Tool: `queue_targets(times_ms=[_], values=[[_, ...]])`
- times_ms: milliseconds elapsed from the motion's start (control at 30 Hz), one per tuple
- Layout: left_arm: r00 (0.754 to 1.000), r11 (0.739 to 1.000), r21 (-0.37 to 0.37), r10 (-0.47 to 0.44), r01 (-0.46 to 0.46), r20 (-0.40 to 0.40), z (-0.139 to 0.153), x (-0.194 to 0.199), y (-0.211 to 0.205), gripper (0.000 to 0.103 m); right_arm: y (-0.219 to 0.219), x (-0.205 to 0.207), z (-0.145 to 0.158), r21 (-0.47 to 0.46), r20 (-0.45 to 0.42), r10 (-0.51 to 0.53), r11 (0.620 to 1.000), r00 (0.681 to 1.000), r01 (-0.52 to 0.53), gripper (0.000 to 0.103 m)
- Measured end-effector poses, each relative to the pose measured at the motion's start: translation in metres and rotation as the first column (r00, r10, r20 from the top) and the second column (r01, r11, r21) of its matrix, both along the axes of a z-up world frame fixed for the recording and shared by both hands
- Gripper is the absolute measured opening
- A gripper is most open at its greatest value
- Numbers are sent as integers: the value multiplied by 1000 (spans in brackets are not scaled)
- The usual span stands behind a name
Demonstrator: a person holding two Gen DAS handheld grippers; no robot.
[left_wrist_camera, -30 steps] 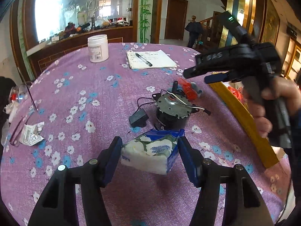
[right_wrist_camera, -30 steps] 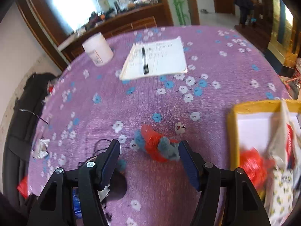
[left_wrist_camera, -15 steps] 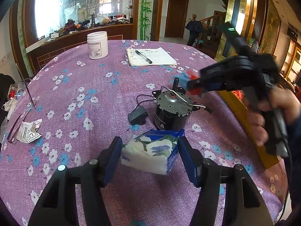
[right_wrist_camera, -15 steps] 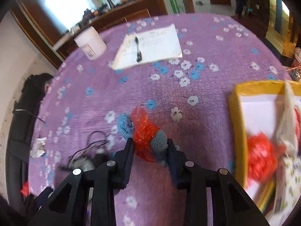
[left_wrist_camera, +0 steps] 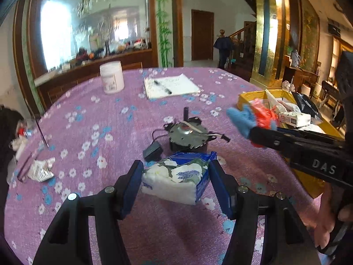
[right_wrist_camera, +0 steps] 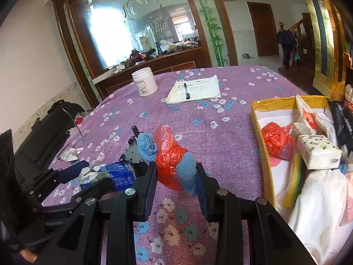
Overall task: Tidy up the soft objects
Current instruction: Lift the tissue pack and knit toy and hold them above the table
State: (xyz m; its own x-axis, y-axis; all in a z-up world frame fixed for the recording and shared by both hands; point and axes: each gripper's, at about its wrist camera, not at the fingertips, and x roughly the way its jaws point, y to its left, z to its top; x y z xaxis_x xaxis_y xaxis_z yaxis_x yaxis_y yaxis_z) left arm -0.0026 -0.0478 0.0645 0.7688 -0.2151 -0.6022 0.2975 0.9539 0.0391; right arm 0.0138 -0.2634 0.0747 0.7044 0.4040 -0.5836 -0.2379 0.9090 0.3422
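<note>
Daylight glare in mirror; fisheye-bent, dark edges; slight blur.

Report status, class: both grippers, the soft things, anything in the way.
Left gripper shut on blue-and-white floral tissue pack. Right gripper shut on blue cloth in red plastic bag, lifted. Yellow box to its right. Round grey motor ahead.
</note>
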Motion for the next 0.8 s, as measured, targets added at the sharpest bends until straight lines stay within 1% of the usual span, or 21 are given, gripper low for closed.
queue_targets(times_ms=[133, 200, 267, 333, 533, 567, 600, 633, 733, 800], values=[[998, 999, 34, 16, -18, 66, 3, -5, -4, 60, 0, -1, -1, 13, 24, 9, 1000, 1000, -9, 36], [997, 998, 48, 31, -35, 69, 2, -3, -4, 55, 1, -3, 0, 3, 39, 3, 1000, 999, -3, 36], [997, 996, 69, 50, -55, 65, -1, 1, -5, 54, 2, -1, -3, 11, 27, 18, 1000, 999, -18, 36], [998, 996, 72, 51, -53, 40, -4, 5, -4, 54, 2, 0, -5, 16, 19, 18, 1000, 1000, -18, 36], [998, 996, 75, 55, -57, 34, -6, 6, -1, 55, 1, -1, -6, 20, 16, 21, 1000, 1000, -21, 36], [998, 995, 79, 55, -57, 32, -6, 7, -1, 60, 2, -1, -6, 17, 15, 22, 1000, 1000, -22, 36], [998, 995, 76, 55, -57, 26, -7, 8, -1, 70, 2, -2, -6, 14, 15, 25, 1000, 1000, -25, 36], [998, 996, 69, 56, -57, 14, -8, 10, 0, 73, 3, -1, -6, 13, 16, 26, 1000, 1000, -26, 36], [997, 995, 65, 79, -79, -2, -11, 15, 4, 75, 3, -2, -5, 14, 22, 24, 1000, 999, -25, 36], [995, 994, 59, 94, -92, -21, -13, 19, 8, 79, 2, -2, -5, 18, 19, 23, 1000, 1000, -23, 36]])
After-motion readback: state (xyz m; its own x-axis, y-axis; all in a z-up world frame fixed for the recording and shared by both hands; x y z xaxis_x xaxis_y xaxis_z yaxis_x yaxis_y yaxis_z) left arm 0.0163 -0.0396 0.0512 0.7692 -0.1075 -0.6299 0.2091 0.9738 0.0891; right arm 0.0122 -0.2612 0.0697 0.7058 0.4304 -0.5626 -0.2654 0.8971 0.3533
